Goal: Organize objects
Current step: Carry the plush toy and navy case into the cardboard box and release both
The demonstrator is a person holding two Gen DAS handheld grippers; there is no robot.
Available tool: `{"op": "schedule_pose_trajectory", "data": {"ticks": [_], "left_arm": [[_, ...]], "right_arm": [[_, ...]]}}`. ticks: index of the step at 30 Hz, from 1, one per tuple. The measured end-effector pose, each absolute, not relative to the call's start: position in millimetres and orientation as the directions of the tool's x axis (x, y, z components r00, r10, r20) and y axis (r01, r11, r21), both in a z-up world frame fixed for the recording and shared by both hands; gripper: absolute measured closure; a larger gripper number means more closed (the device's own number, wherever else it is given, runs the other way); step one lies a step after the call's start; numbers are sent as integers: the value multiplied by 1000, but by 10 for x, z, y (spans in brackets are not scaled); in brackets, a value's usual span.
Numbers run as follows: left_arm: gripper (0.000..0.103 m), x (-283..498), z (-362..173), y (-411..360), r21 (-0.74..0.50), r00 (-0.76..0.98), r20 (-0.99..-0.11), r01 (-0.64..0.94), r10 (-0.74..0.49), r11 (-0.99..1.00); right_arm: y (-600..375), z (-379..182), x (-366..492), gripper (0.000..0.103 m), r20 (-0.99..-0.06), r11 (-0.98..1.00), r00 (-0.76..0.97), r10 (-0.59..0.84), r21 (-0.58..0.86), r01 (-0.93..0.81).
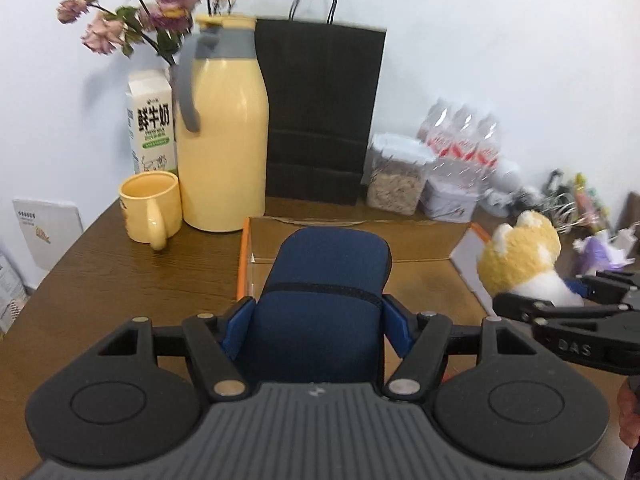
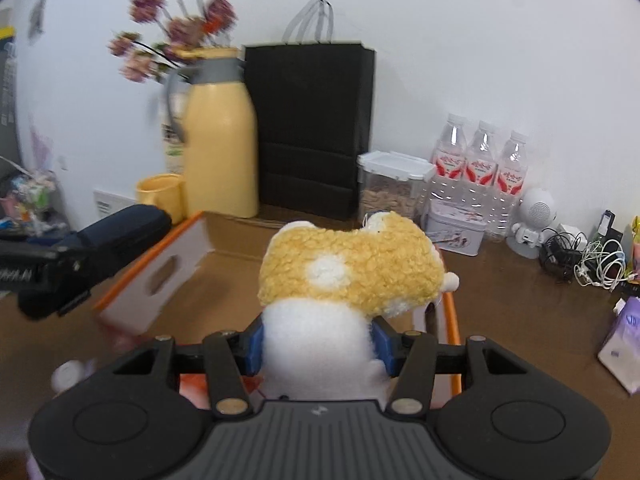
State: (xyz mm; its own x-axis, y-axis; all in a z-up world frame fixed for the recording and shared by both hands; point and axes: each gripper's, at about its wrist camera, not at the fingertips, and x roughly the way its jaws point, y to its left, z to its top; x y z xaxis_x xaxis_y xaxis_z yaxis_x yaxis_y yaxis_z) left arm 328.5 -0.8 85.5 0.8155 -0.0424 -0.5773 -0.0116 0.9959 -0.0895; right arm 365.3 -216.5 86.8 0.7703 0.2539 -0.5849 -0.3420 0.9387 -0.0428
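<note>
Hidden, cropped and blurred parts across both wrist views

The navy case point(image 1: 324, 304) hides its own near end behind the left gripper point(image 1: 318, 322) body, and it covers much of the box point(image 1: 420, 248) floor; the toy dog point(image 1: 520, 260) shows only its back, face turned away, with the lower body lost behind the right gripper point(image 2: 320, 340). In the right view the flowers point(image 2: 176, 32) and flask point(image 2: 220, 136) smear with motion (the milk carton point(image 2: 172, 148) print is unreadable there), and a pale round thing point(image 2: 70, 374) at lower left is too blurred to identify. The cable tangle point(image 1: 568, 204) at the left view's right edge is too small and soft to sort out.
</note>
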Motion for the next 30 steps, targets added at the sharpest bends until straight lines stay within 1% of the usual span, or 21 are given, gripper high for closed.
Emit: {"op": "schedule_pose_trajectory", "data": {"ticks": [2, 6, 10, 15, 22, 25, 28, 30], "left_arm": [[35, 3467, 760, -87, -74, 796, -604, -26, -25, 997], [35, 3813, 560, -204, -42, 755, -656, -51, 11, 998], [35, 4013, 352, -240, 1, 716, -697, -61, 44, 998], [35, 4114, 183, -163, 38, 677, -732, -65, 72, 997], [35, 4059, 117, -176, 106, 671, -734, -44, 108, 993], [34, 4028, 138, -173, 85, 671, -736, -41, 91, 995], [35, 3961, 193, -202, 67, 697, -715, -10, 55, 998], [35, 3870, 284, -266, 90, 740, -671, 15, 49, 996]], "right_arm": [[-2130, 785, 3898, 52, -616, 943, 753, 232, -47, -329], [-1985, 473, 4272, 52, -674, 939, 717, 178, -101, -329], [-1933, 242, 4405, 52, -715, 941, 678, 173, -84, -329], [-1905, 79, 4378, 52, -772, 937, 614, 167, -71, -343], [-1851, 50, 4227, 53, -792, 940, 577, 200, -11, -341], [-1851, 62, 4208, 52, -787, 941, 583, 201, -10, -338], [-1889, 94, 4208, 47, -779, 944, 596, 195, -14, -328], [-1914, 136, 4173, 39, -768, 946, 609, 198, -14, -325]]}}
